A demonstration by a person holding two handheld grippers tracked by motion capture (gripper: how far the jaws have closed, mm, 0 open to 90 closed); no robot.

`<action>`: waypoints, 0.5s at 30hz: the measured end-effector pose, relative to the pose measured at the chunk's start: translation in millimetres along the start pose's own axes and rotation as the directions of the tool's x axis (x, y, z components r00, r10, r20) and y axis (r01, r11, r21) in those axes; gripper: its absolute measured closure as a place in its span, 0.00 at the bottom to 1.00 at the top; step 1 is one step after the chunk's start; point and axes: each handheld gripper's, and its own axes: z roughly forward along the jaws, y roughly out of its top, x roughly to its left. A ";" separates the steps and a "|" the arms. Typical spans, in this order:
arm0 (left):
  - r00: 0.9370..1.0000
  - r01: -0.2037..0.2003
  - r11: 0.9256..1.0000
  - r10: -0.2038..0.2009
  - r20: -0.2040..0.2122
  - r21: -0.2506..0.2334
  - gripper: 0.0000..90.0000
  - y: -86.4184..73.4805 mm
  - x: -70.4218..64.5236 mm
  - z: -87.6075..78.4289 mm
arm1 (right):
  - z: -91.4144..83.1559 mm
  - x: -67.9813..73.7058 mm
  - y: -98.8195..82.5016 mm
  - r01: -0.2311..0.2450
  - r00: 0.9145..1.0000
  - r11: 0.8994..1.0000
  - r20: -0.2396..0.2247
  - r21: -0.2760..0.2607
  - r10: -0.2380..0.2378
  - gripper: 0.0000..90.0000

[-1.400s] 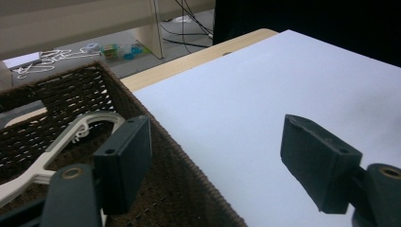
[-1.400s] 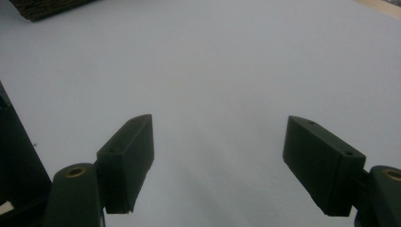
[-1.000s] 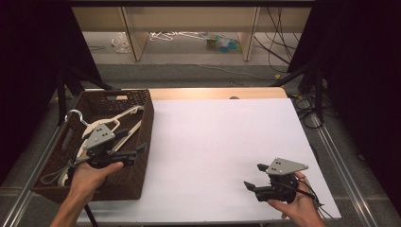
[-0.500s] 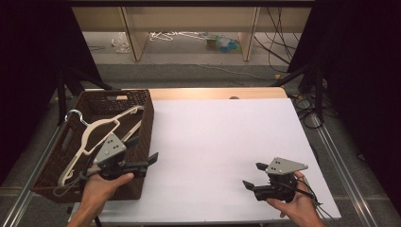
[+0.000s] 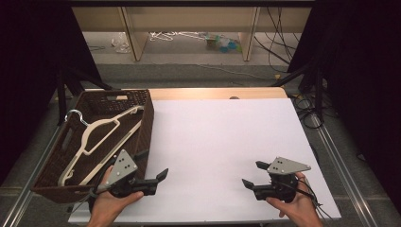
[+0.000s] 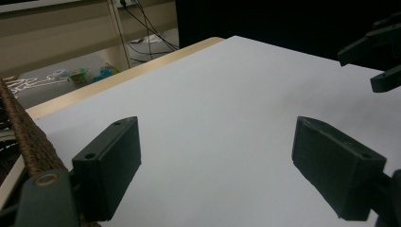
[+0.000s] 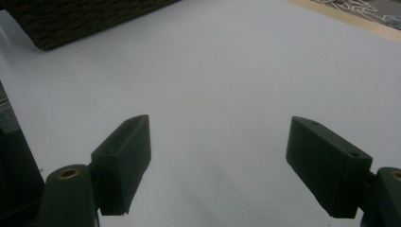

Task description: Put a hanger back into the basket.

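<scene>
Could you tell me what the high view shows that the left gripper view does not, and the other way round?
The high view takes in the cream hangers lying inside the wicker basket, plus both of the person's hands, each with an open hand-held gripper: left, right. The left gripper view gives a close look at the left hand-held gripper's own ribbed pads, spread wide with nothing between them. Both share the white table, its wooden far edge, the basket's wall and the right hand-held gripper.

Hanger (image 5: 101,135) in basket (image 5: 97,99), left on table (image 5: 222,137)
</scene>
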 end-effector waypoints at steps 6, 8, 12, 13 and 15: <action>1.000 -0.024 1.000 0.025 0.019 -0.016 0.18 -9.9 -11.3 -2.5 | -1.1 2.3 0.2 -0.005 1.000 0.999 0.013 -0.036 0.005 0.25; 1.000 -0.018 1.000 0.018 0.018 -0.017 0.18 -14.5 -12.5 -2.4 | -1.4 3.0 -0.2 -0.014 1.000 0.999 -0.006 -0.035 0.014 0.25; 1.000 -0.020 1.000 0.020 0.008 -0.020 0.18 -22.4 -11.9 -2.6 | -1.4 4.3 -1.9 -0.015 1.000 0.999 0.000 -0.049 0.015 0.23; 1.000 -0.016 1.000 0.016 0.005 -0.018 0.18 -24.2 -11.7 -3.1 | -1.3 4.7 -2.2 -0.015 1.000 0.999 -0.002 -0.053 0.014 0.23; 1.000 -0.018 1.000 0.018 0.007 -0.022 0.18 -27.6 -10.9 -3.1 | -1.6 5.2 -2.6 -0.004 1.000 0.998 0.002 -0.064 0.004 0.23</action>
